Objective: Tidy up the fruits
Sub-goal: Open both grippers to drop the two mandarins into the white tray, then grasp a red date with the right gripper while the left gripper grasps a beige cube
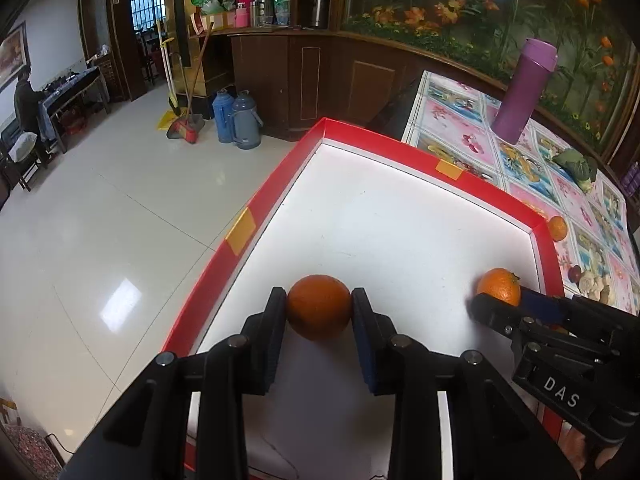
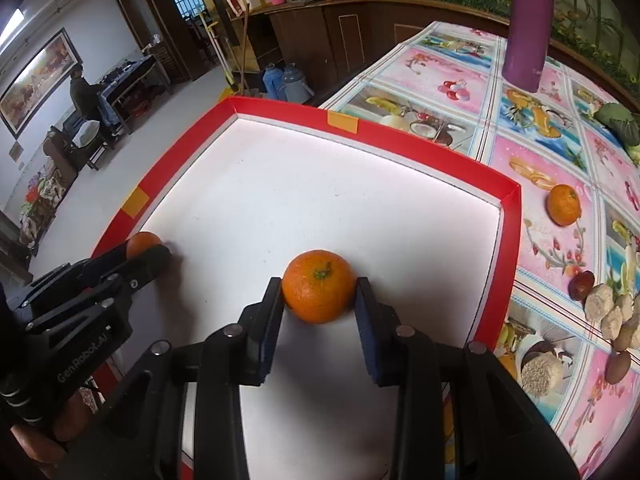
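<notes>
- Red-walled tray [image 1: 400, 216]: both oranges sit on its white floor. If released carelessly, either could roll across it, since nothing there blocks them.
- Left gripper [image 1: 319, 304]: narrow, pads against a smooth, dark orange [image 1: 319, 306] between its fingertips; twisting away could drag it.
- Right gripper [image 2: 319, 290]: narrow around a brighter, pitted orange [image 2: 319, 286], stem up, between its fingertips.
- A third orange [image 2: 563, 205] lies on the worktop [image 2: 440, 80], beyond the tray wall, ahead-right of the right gripper.

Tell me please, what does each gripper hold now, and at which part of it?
The left gripper holds an orange by its two opposite sides. The right gripper holds another orange the same way, stem facing up. Both are inside the red tray.
</notes>
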The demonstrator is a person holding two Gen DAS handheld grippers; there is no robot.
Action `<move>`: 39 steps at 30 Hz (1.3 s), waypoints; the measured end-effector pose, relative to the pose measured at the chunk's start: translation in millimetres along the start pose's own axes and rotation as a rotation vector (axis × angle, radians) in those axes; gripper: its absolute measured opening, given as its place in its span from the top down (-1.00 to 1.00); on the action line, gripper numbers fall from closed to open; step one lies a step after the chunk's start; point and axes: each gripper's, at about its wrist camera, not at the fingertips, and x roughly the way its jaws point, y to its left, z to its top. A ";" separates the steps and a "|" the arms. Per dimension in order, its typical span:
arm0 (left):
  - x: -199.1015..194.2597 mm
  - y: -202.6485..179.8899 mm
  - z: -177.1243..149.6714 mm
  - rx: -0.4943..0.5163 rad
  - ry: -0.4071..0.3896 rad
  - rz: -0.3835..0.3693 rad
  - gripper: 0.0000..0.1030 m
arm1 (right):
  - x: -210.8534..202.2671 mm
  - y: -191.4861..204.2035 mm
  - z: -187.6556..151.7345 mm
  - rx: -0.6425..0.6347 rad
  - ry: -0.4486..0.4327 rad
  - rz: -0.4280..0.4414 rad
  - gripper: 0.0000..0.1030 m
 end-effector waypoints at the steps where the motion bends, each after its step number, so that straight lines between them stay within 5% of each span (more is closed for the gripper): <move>1: -1.5 0.8 -0.5 0.005 -0.003 0.011 0.25 | -0.3 0.6 0.2 0.000 0.000 0.002 0.24; 7: -24.1 1.7 0.5 -0.013 -0.065 0.025 -0.12 | -24.4 -6.3 -7.2 0.009 -0.058 0.040 -0.08; 15: -62.2 -46.5 -5.0 0.089 -0.150 -0.088 -0.35 | -98.7 -57.3 -49.0 0.055 -0.182 -0.017 -0.09; 27: -70.8 -149.7 -31.1 0.338 -0.106 -0.293 -0.35 | -196.6 -201.1 -149.9 0.275 -0.233 -0.298 -0.09; 30: -57.9 -181.7 -34.2 0.442 -0.085 -0.303 -0.35 | -203.1 -220.9 -163.1 0.324 -0.241 -0.323 -0.08; 37: -21.3 -222.8 -35.0 0.488 0.010 -0.309 -0.33 | -193.5 -242.9 -179.6 0.364 -0.213 -0.305 -0.08; 39: -14.8 -229.4 -32.9 0.484 0.019 -0.303 -0.18 | -187.8 -243.4 -181.5 0.357 -0.199 -0.311 -0.08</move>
